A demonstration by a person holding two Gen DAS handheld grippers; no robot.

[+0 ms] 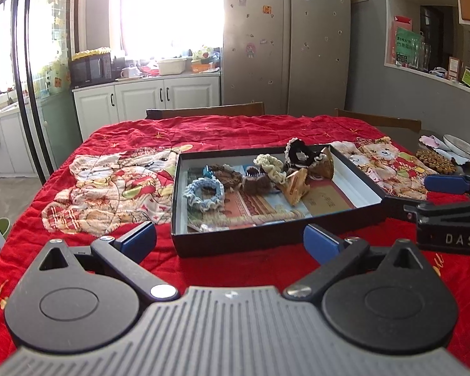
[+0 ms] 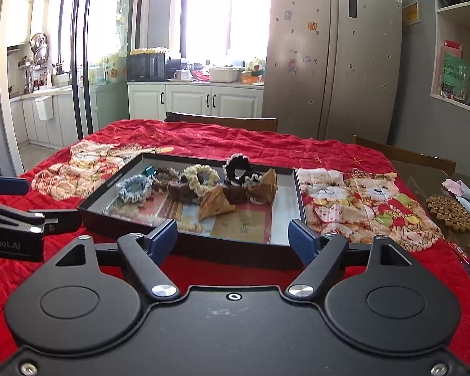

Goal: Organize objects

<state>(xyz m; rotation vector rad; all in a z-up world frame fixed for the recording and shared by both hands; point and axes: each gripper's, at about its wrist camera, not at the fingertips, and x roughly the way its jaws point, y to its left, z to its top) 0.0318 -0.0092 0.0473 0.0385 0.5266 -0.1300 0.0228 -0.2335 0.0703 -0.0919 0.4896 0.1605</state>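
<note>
A shallow black box lies on the red quilt and holds several hair scrunchies and clips. Among them are a blue scrunchie, a cream one, a black one and tan triangular clips. My left gripper stands open before the box's near wall, nothing between its fingers. My right gripper is open too, just in front of the box's near edge, and empty. Each gripper shows at the edge of the other's view.
A red quilt with bear prints covers the table. At the right edge lie a round brown trivet and a white dish. Two wooden chair backs stand behind the table, with kitchen cabinets and a fridge beyond.
</note>
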